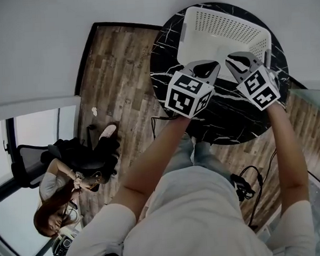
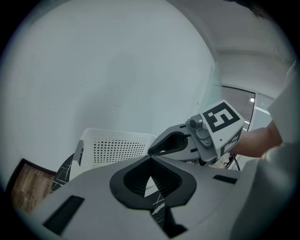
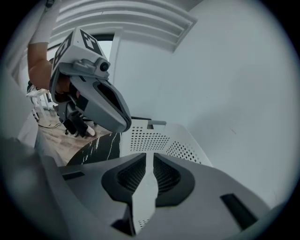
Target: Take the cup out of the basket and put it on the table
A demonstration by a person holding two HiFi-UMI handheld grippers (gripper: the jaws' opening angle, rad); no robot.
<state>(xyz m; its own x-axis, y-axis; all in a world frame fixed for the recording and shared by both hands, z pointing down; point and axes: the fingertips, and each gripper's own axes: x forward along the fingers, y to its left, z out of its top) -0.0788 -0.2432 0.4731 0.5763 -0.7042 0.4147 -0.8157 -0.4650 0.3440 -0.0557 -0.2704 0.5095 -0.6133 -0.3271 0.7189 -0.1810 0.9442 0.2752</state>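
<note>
Head view: a white perforated basket [image 1: 224, 31] sits at the far edge of the round black marble tabletop [image 1: 230, 120]. At its near rim, the left hand-held gripper [image 1: 214, 67] is clenched and empty. The right hand-held gripper [image 1: 232, 61] has its jaws a slit apart, also empty. The cup cannot be seen.

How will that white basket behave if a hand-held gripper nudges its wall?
Probably light for its size: the basket has walls that look thin and perforated. It likely slides rather than tips, since it sits low and wide on the glossy black table. The walls may flex a little if pinched.
</note>
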